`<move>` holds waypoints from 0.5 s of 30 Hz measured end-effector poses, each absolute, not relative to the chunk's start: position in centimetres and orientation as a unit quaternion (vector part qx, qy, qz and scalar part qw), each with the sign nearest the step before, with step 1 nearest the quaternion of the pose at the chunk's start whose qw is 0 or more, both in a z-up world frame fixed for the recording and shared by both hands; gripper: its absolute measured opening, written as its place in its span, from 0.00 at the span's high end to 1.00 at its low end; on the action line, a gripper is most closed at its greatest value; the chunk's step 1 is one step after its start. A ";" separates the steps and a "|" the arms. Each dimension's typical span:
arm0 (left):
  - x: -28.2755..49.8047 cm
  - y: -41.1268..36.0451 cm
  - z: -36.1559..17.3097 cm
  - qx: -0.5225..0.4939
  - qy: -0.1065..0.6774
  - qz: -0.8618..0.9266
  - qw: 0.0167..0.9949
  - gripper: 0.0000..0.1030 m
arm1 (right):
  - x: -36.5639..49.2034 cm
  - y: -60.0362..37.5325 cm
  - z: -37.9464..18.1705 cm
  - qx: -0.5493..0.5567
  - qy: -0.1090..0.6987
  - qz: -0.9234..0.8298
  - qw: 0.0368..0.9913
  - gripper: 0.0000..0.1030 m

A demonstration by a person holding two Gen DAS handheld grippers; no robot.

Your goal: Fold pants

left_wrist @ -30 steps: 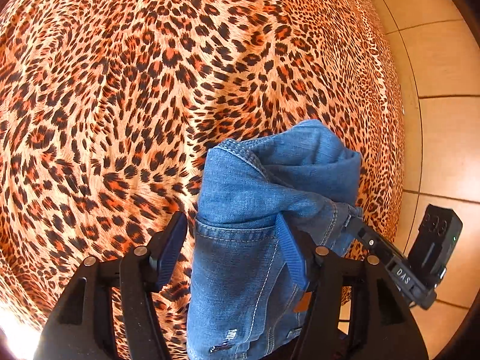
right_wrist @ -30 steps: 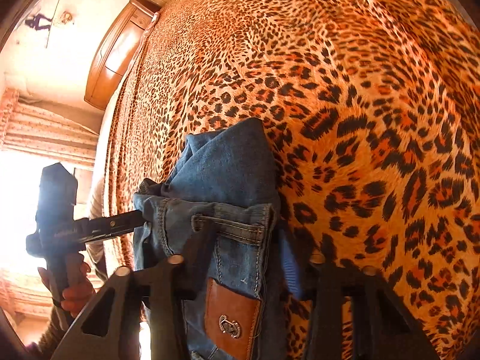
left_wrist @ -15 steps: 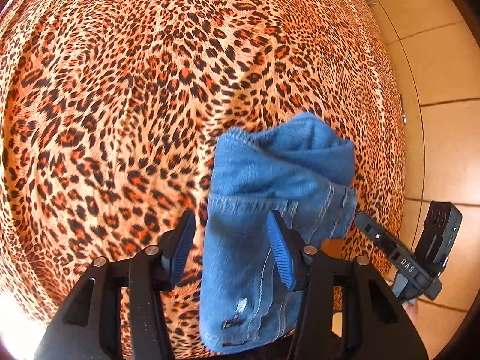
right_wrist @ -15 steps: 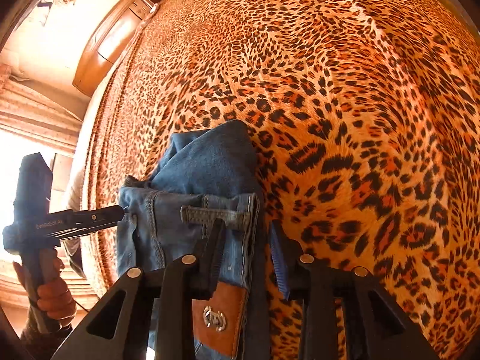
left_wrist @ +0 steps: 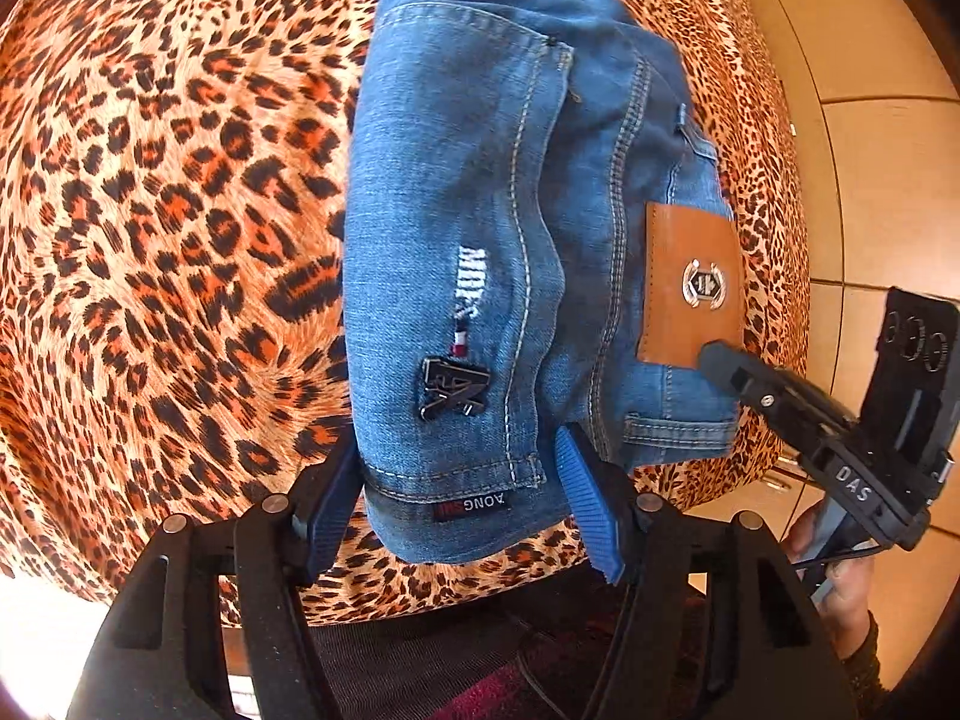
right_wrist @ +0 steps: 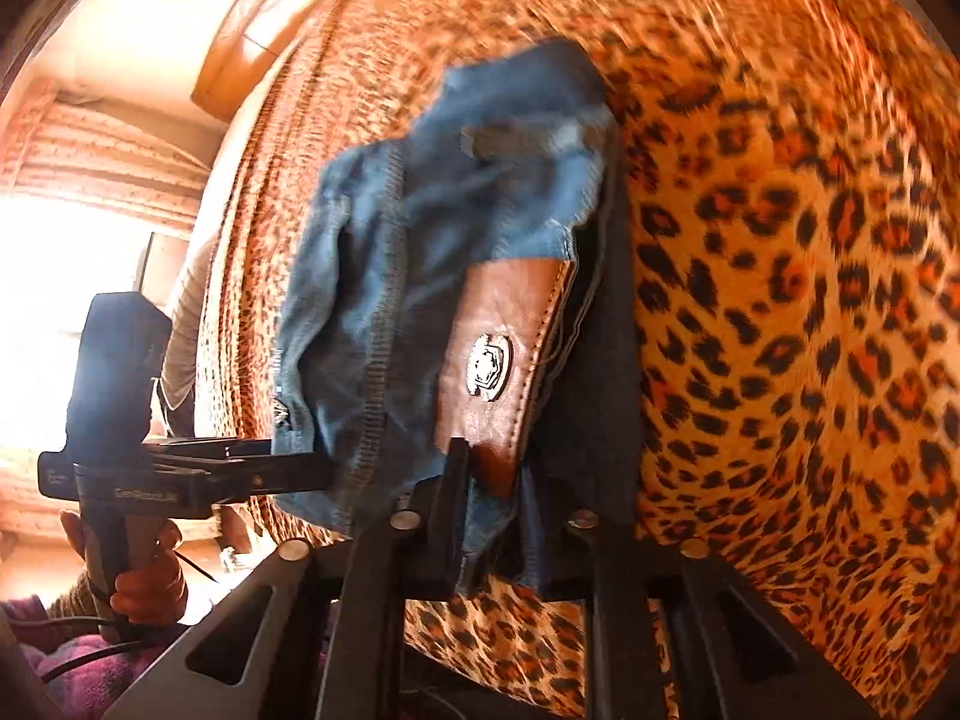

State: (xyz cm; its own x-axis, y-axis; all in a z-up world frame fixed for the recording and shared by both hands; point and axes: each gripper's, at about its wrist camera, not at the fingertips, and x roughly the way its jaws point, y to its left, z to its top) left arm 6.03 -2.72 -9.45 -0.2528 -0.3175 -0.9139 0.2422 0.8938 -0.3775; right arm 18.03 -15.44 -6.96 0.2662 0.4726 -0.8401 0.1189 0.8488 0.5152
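Lying folded into a thick bundle near the front edge of the bed: one pair of blue denim pants (left_wrist: 480, 228), waistband end toward the cameras.

Item detail: tan leather patch (left_wrist: 690, 288) with a metal emblem, at the bundle's right side; a distressed slit with white threads and a dark metal charm (left_wrist: 453, 396) on the back-pocket panel; a small woven label reading upside down at the near hem. In the right wrist view the denim is motion-blurred, the patch (right_wrist: 498, 360) legible.

Left gripper (left_wrist: 462, 492): blue-padded fingers set wide, bracketing the near left corner of the bundle, the left pad touching the denim's edge, the right pad just beside the cloth; not pinching it.

Right gripper (right_wrist: 486, 516): jaws narrow, closed on the waistband corner below the patch, cloth sandwiched between the dark fingers. Seen from the left camera, its tip (left_wrist: 720, 360) meets the patch's lower corner.

Support: leopard-print bedspread (left_wrist: 180, 210), broad open expanse to the left of and beyond the bundle; near edge drops away just below the grippers, right edge close beside the denim.

Surround: tan tiled floor (left_wrist: 888, 180) past the right edge; wooden headboard (right_wrist: 258, 30) at the far end; bright curtained window (right_wrist: 90, 180).
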 end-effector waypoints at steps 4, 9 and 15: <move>6.0 -3.2 -11.1 -0.037 0.770 -0.213 0.600 0.38 | 18.0 -15.1 -5.1 0.197 0.580 0.109 0.783 0.92; 5.1 -4.9 -12.6 -0.018 0.778 -0.211 0.591 0.37 | 17.9 -15.1 -9.8 0.159 0.619 0.081 0.765 0.89; 4.7 -3.2 -11.0 -0.037 0.769 -0.229 0.596 0.37 | 17.0 -17.8 -8.8 0.271 0.621 0.103 0.728 0.78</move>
State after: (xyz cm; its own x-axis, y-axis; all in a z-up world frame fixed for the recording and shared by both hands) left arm 4.68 -3.23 -11.01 -0.2878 -0.3293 -0.8993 0.2164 0.8924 -0.3960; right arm 16.98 -17.76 -8.80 0.2078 0.4872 -0.8482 0.1857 0.8317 0.5232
